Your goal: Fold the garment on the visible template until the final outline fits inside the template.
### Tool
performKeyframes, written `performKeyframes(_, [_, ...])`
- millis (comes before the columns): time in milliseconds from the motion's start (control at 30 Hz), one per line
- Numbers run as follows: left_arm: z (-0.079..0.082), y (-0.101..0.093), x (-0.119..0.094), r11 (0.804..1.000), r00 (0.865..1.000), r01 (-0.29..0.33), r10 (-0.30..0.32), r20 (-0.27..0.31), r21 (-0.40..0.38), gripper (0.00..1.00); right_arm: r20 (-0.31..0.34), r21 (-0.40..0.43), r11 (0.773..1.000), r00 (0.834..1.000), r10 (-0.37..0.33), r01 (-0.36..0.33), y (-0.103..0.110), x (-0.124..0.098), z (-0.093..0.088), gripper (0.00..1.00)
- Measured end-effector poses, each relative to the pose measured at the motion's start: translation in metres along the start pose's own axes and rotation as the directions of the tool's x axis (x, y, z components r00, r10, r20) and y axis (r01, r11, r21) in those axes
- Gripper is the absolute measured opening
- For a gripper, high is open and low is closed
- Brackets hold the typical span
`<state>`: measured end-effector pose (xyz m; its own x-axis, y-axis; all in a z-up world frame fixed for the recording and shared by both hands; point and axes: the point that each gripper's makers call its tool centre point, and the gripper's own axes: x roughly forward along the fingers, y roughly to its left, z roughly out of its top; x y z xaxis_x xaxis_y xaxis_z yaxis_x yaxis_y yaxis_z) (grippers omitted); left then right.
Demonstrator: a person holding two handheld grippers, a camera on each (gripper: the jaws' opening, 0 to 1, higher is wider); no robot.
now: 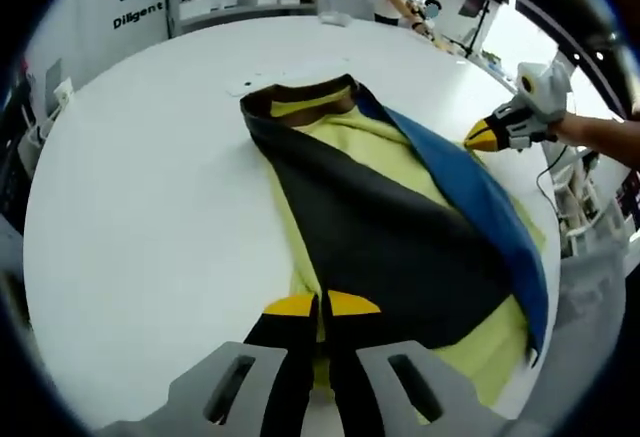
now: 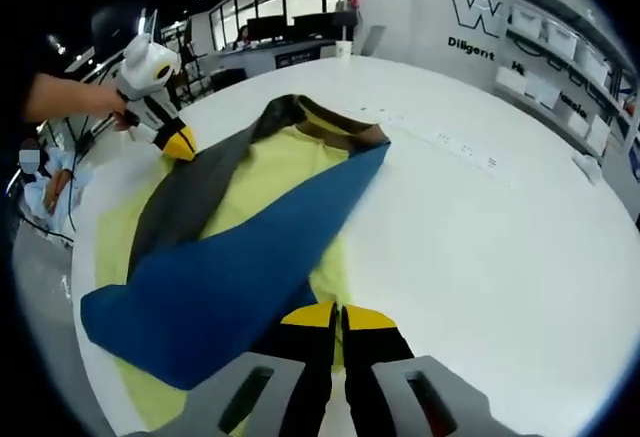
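Blue-and-black garment [image 1: 400, 217] lies across yellow template [image 1: 480, 347].

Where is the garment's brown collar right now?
In both views the brown collar lies at the garment's far end on the white table, beyond both grippers.

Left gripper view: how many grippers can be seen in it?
2. The left gripper rises from the bottom, shut on the garment; the right gripper enters at the right, at the garment's blue edge.

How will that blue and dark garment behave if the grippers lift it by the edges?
The garment lies flat in soft folds, so it will likely sag limply. It looks thin, probably light. On the smooth white table it may slide when tugged.
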<state>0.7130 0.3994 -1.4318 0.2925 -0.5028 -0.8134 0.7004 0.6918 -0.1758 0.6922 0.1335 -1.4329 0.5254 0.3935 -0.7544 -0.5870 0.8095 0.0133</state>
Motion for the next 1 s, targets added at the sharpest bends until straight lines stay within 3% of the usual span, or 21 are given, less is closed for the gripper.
performKeyframes(433, [-0.006, 0.015, -0.010, 0.994, 1.000, -0.024, 0.023, -0.007, -0.102, 0.00, -0.040, -0.017, 0.996, 0.995, -0.094, 0.093, -0.025, 0.001, -0.005, 0.00])
performKeyframes(733, [-0.018, 0.012, -0.015, 0.987, 0.999, -0.001, -0.005, -0.037, -0.163, 0.00, -0.060, -0.015, 0.991, 0.989, -0.132, 0.131, -0.032, 0.004, -0.007, 0.00])
performKeyframes(900, [-0.019, 0.006, -0.015, 0.989, 0.999, 0.006, -0.012, -0.040, -0.148, 0.00, -0.042, -0.005, 0.993, 0.992, -0.120, 0.120, -0.027, 0.005, -0.003, 0.00])
performKeyframes(1000, [-0.016, 0.005, -0.016, 0.997, 1.000, -0.003, 0.002, -0.009, -0.080, 0.02, -0.020, -0.012, 0.995, 0.995, -0.096, 0.096, -0.020, 0.002, -0.003, 0.00])
